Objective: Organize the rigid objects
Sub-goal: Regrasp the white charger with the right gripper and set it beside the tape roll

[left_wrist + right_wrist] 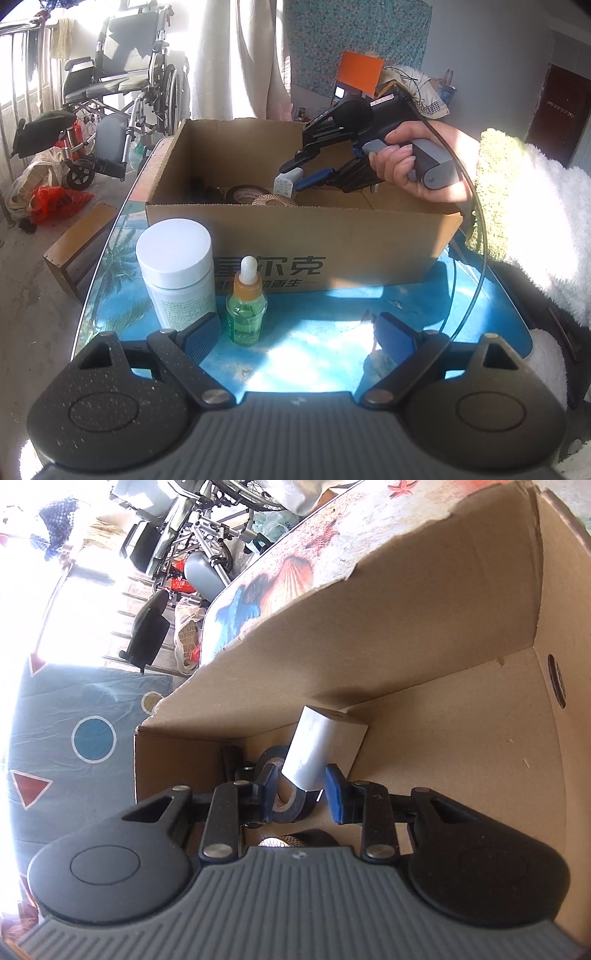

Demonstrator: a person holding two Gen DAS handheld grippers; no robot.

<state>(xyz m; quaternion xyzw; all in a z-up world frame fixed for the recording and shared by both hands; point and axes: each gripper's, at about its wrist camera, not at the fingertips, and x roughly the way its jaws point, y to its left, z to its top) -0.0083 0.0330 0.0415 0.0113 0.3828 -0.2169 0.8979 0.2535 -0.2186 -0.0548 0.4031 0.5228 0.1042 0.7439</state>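
Sunlit room behind us: a folding wheelchair [122, 92] with grey seat, pale curtains, floral cloth on the wall. We worked over a glossy blue table top [314, 332] printed with palm trees.

On it sat an open brown corrugated cardboard box [303, 236] with printed characters on its front wall. Just in front of the box stood a white cylindrical plastic jar [175, 273] with a smooth flat lid, and beside it, close but whether touching we could not tell, a small green glass dropper bottle [246, 306] with orange collar and white bulb.

Our left gripper [295, 339] hovered low over the table, ribbed blue pads spread wide, nothing between them.

Our right gripper [301, 790] reached inside the box, pads parted around a white rounded-edge plastic block [314, 749]; one pad looked off its surface. Under it lay a roll of black tape [291, 805] and a woven metallic disc [273, 201] on the cardboard floor.
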